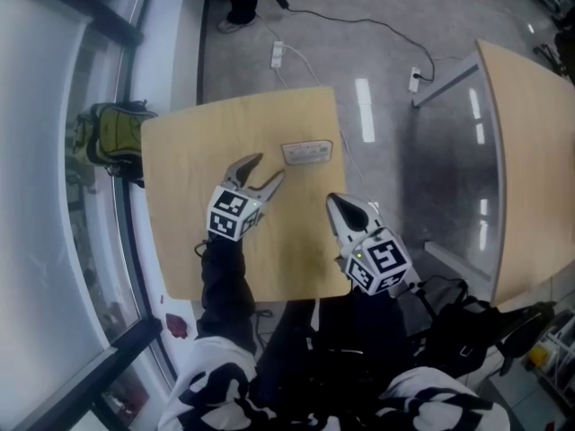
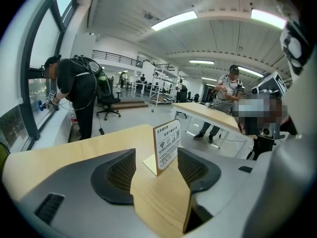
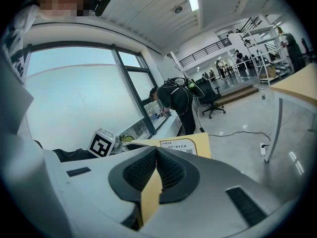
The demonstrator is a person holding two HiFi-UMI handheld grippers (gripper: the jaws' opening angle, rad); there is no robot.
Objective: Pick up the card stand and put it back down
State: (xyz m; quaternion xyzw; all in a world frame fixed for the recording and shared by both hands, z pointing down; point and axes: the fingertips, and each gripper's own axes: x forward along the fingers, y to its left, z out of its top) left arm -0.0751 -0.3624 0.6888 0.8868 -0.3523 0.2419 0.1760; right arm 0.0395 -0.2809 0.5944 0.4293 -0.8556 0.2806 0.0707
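**Card stand upright on pale wood counter**

The card stand [image 1: 308, 153], a thin wooden plate with a printed white label, stands on its flat base near the far right corner of the smooth, square counter [image 1: 189, 241]. The left tool [image 1: 268, 171] has its grey ribbed pads spread wide, with the stand just ahead of the tips and untouched. The right tool [image 1: 334, 201], its tips pressed together on nothing, hovers by the counter's right edge. Glossy grey floor [image 1: 386, 79] lies open beyond, and a window wall [image 1: 36, 196] runs along the left.
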